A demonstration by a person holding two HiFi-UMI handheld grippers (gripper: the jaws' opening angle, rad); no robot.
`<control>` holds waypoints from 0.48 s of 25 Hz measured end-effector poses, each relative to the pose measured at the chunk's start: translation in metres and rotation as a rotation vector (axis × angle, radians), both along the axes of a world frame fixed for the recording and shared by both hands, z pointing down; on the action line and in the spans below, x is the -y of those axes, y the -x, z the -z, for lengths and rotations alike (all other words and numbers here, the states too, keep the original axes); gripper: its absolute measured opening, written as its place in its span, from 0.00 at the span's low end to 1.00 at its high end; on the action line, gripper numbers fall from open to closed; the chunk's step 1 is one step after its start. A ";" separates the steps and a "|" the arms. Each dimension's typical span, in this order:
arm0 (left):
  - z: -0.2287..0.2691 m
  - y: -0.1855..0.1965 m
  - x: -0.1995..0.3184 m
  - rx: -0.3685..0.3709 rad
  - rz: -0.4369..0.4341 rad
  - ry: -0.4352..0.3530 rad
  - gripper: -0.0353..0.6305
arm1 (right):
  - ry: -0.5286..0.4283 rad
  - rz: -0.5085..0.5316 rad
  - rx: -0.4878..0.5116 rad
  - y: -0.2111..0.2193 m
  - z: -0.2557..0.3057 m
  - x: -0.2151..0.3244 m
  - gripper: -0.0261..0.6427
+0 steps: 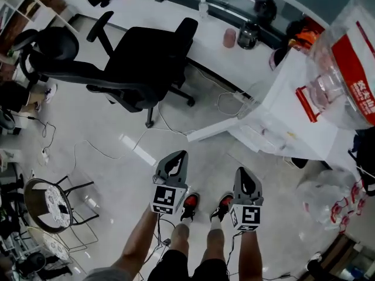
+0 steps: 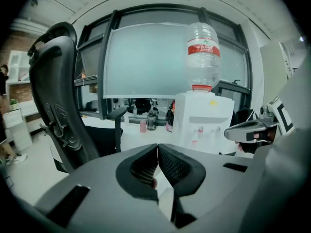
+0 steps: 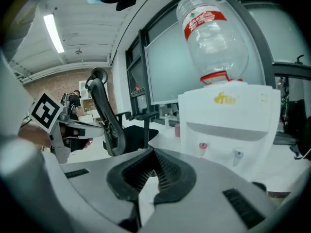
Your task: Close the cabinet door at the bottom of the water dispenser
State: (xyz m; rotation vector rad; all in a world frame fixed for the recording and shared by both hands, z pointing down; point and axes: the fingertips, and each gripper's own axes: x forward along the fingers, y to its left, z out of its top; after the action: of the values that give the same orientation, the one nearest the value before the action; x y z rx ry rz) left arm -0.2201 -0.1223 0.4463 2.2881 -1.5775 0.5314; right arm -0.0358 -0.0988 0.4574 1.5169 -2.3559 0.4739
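My left gripper has its two jaws pressed tight together, and nothing is between them. My right gripper is the same: tips touching, holding nothing. I hold both in front of my legs, and they point ahead and a little down. The water dispenser stands ahead of them and off to the right. In the head view a long white strip sticks out from its bottom corner. I think that strip is the cabinet door, standing open and seen from above. Its long line runs from the dispenser out to the left, so it lies across my way. The loose end of the door is just ahead of the left gripper. The end that joins the dispenser is closer to the right gripper. So I think the left gripper is in the better spot to push the loose end back against the dispenser. In both gripper views the gripper's own body hides the bottom of the dispenser, so I cannot see the door there. Now I count. There are two grippers, one dispenser and one door. One big bottle sits upside down on top, and there are two little taps on the front. One black chair stands off to the left, well apart from the door.
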 end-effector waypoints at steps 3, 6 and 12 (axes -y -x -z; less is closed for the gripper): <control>-0.035 0.006 0.008 0.012 0.014 0.014 0.09 | 0.027 0.018 0.001 0.005 -0.038 0.008 0.06; -0.074 0.013 0.012 0.023 0.026 0.033 0.09 | 0.048 0.028 0.002 0.010 -0.074 0.014 0.06; -0.148 0.023 0.014 0.038 0.030 0.074 0.09 | 0.068 0.054 -0.003 0.027 -0.137 0.027 0.06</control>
State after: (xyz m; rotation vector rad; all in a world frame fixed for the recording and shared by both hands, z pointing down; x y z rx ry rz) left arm -0.2428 -0.1363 0.5948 2.2091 -1.5798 0.6193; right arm -0.0625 -0.1262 0.5946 1.4191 -2.3478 0.5331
